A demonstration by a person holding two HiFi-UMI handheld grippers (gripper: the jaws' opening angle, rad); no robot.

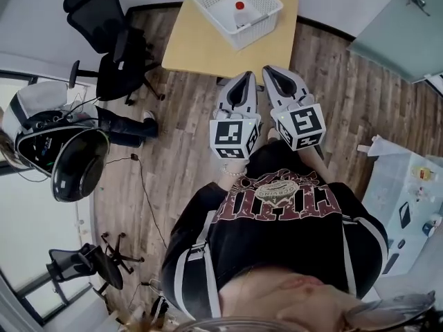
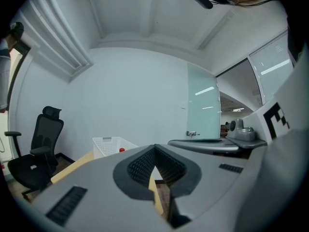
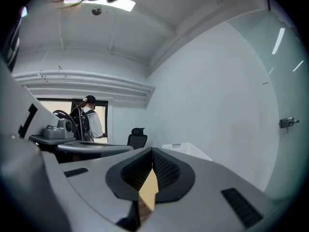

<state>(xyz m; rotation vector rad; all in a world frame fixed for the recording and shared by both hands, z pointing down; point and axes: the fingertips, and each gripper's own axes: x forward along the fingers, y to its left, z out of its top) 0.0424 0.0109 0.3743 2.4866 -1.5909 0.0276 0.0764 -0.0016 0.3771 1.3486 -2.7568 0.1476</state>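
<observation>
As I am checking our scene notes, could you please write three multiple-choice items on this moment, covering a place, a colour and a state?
1. Where does the white basket stand?
A. on the floor
B. on the table
C. on a shelf

2. What colour is the cap of the bottle in the basket?
A. red
B. blue
C. green

3. How do the jaws of the left hand-held gripper stand?
A. wide apart
B. shut on the bottle
C. together, nothing between

Answers:
1. B, the head view shows the basket on the tabletop.
2. A, the cap shows red through the basket.
3. C, the left gripper view shows the tips meeting.
</observation>
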